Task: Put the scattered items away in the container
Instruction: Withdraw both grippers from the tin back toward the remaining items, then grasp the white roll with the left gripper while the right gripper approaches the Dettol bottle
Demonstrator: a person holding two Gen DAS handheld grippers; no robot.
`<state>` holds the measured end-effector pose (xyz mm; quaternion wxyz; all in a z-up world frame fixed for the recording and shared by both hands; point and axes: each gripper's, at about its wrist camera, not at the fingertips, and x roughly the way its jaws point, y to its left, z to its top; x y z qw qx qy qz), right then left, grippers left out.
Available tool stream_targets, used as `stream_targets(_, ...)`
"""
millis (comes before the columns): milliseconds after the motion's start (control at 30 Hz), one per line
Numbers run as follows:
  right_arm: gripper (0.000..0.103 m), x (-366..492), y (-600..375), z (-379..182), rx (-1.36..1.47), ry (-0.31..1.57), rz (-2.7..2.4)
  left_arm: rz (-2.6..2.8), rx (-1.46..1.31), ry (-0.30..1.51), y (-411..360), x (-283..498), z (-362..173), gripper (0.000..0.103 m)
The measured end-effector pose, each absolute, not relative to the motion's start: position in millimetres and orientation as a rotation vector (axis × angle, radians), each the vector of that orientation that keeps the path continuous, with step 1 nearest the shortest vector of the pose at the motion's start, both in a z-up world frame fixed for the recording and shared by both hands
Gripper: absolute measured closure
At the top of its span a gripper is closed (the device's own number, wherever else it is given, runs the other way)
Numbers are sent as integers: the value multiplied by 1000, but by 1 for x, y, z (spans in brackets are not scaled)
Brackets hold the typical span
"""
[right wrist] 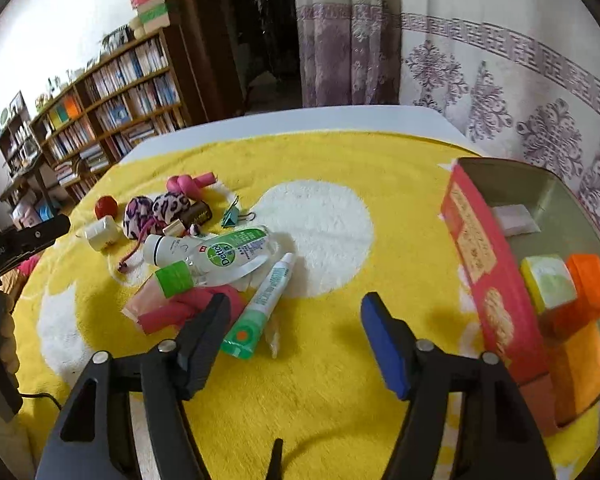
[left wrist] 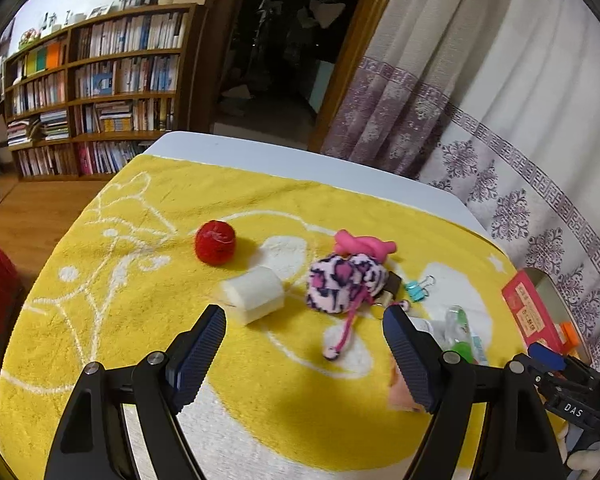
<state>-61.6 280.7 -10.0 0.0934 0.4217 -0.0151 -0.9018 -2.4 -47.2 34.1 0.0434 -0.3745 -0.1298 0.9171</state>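
Now | tin holding blocks | bare towel lying beside it | left gripper, right gripper gaping wide, empty

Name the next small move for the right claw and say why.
Probably ease the right claw down and left onto the green-and-white tube. Its jaws stand open and empty over the yellow towel, and the tube lies just ahead of its left finger, the nearest loose item. The red tin sits close on the right, so the carry would likely be short.
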Motion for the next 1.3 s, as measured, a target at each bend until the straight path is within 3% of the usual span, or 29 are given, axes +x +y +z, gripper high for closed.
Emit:
stream_targets(300, 35, -91, 259, -29, 1343, 24, -2607, 2865, -1220, -382, -65, -10, 16, 20)
stream_targets(833, 35, -92, 260, -33, 1278, -38, -2590, 2882, -1412, -91, -43, -50, -6, 20)
stream_targets(1300, 35, -93, 263, -36, 1277, -64, -2580, 2911, -1469, -160, -49, -76, -17, 20)
